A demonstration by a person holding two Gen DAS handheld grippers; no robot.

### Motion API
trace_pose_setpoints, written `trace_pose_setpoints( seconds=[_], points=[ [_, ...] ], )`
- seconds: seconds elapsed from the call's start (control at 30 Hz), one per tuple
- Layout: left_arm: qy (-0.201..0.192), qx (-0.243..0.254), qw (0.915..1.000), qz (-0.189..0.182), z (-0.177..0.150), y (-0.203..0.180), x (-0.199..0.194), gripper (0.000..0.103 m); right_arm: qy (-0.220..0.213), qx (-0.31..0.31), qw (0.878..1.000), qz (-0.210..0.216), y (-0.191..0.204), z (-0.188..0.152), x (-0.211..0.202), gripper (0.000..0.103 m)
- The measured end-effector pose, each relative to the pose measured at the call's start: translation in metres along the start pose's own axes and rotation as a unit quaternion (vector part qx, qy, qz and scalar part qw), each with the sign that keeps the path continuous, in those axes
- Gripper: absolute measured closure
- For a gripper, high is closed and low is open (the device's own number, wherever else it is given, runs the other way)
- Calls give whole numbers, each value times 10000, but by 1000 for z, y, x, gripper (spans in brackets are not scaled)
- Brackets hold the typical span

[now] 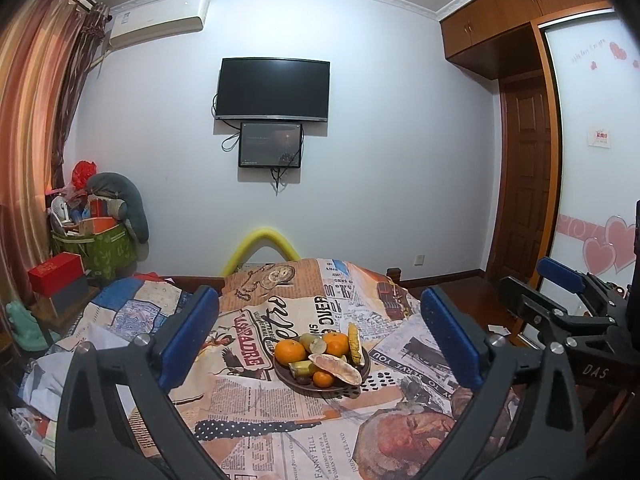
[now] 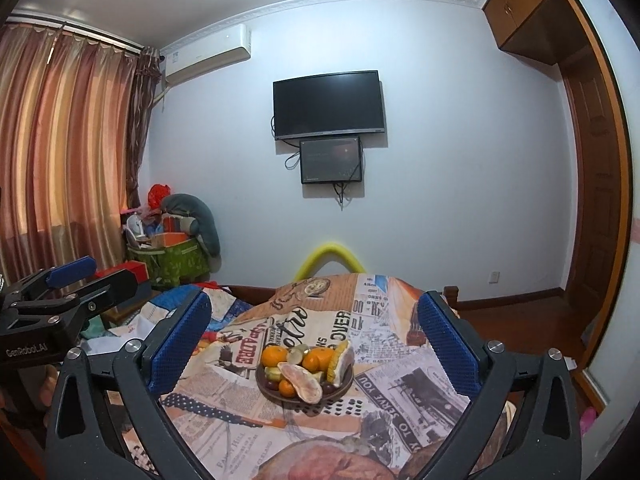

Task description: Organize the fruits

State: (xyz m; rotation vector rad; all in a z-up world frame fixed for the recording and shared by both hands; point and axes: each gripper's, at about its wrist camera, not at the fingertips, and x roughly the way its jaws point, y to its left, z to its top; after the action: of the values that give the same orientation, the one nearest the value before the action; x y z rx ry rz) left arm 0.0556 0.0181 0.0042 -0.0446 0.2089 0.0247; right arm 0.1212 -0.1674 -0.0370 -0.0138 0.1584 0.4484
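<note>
I am looking along both claws at a bed (image 1: 256, 400) with a newspaper-print cover. My left claw (image 1: 320, 332) is standing wide, with nothing between its blue pads (image 1: 188, 332). My right claw (image 2: 314, 338) is standing wide too, and it is holding nothing.

A dark plate (image 1: 362, 364) is sitting on the bed cover, ahead of both claws. It is lying between the pads in each view, but well apart from them. Fruit is piling up on it. A big orange (image 1: 290, 352) is sitting at 9 o'clock on the plate. A second orange (image 1: 336, 343) is sitting at 12 o'clock. A small orange (image 1: 322, 378) is resting at 6 o'clock, near the front rim. A pink cut slice (image 1: 336, 368) is lying across the front, touching the small orange. A yellow corn cob (image 1: 353, 342) is leaning at 2 o'clock. A green fruit (image 1: 315, 345) is showing between the two bigger oranges.

In the left view, my right claw (image 1: 560, 276) is showing at 3 o'clock. In the right view, my left claw (image 2: 72, 270) is showing at 9 o'clock.

A dark TV (image 2: 329, 105) is hanging on the far wall at 12 o'clock. A smaller screen (image 2: 331, 160) is hanging just under it. Striped curtains (image 2: 60, 140) are hanging at 9 o'clock. A green bin (image 1: 104, 248) full of things is standing in the corner.
</note>
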Motion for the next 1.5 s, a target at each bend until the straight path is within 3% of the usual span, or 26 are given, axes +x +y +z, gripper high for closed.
trace_pose_setpoints(
  seconds=[1.5],
  points=[
    [40,82,9999,-107,-4,-3,2,0,-2,86,10000,7,0,2,-6,0]
  ],
)
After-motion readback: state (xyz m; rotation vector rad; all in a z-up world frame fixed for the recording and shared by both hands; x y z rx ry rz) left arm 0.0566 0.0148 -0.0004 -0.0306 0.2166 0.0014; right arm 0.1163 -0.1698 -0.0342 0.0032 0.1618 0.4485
